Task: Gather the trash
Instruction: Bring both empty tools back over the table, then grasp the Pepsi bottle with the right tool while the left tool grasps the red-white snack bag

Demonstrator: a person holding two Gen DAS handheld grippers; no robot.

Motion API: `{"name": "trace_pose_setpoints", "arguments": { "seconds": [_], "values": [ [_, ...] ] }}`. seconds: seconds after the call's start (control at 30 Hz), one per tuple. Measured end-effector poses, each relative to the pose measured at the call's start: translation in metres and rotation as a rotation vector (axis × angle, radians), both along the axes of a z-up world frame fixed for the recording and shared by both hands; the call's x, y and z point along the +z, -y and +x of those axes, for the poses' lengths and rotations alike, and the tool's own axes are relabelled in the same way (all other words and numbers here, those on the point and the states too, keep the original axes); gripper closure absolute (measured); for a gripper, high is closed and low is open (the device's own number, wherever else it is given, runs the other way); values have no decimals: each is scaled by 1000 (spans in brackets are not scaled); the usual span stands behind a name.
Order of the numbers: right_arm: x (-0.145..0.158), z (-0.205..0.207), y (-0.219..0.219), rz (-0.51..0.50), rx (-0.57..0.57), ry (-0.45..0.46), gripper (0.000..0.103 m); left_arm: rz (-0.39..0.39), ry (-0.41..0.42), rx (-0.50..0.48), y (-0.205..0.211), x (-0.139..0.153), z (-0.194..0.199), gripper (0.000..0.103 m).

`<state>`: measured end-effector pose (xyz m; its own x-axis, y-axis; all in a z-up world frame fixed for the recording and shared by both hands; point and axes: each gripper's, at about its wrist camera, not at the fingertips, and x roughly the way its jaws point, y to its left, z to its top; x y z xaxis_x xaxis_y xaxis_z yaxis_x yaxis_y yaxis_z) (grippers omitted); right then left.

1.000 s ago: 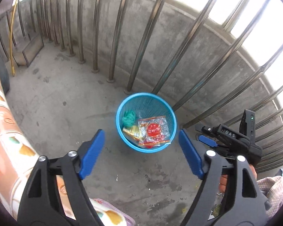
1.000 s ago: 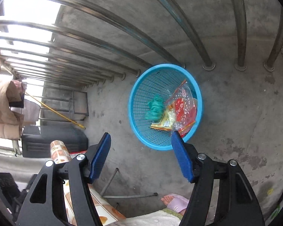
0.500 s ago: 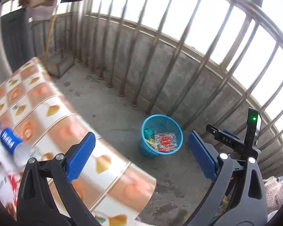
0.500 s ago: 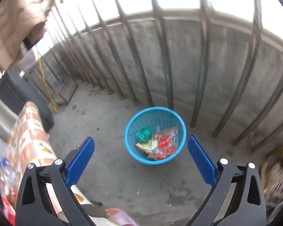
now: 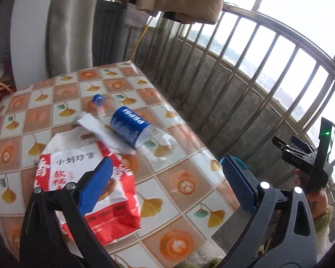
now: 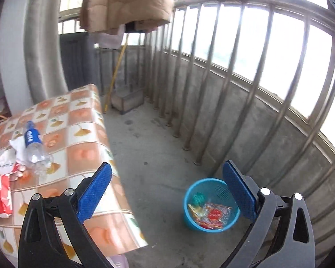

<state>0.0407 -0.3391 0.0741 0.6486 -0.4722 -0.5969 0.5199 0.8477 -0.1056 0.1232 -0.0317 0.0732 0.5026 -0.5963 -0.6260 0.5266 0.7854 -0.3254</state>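
On the table with the orange patterned cloth lie a red and white snack bag, a white crumpled paper and an empty plastic bottle with a blue label. My left gripper is open and empty, above the table, its left finger over the bag. My right gripper is open and empty, off the table's right edge. The blue bin stands on the floor by the railing and holds wrappers. The bottle and bag also show in the right wrist view.
A metal railing on a low concrete wall runs along the right. A brown quilt hangs above. A small crate and a yellow stick stand at the far end. The right gripper's back shows in the left wrist view.
Both grippers have risen and swung left, away from the bin. The left one now looks over the table and its trash; the bin is now low in the right view.
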Motion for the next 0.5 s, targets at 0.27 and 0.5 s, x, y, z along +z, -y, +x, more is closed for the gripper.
{"name": "trace_pose_setpoints", "arguments": {
  "seconds": [0.27, 0.5],
  "values": [
    [6, 80, -70, 114, 337, 17, 7, -85, -1, 157, -87, -21, 3, 9],
    [-23, 169, -120, 276, 526, -128, 7, -127, -36, 200, -120, -33, 14, 9]
  ]
}}
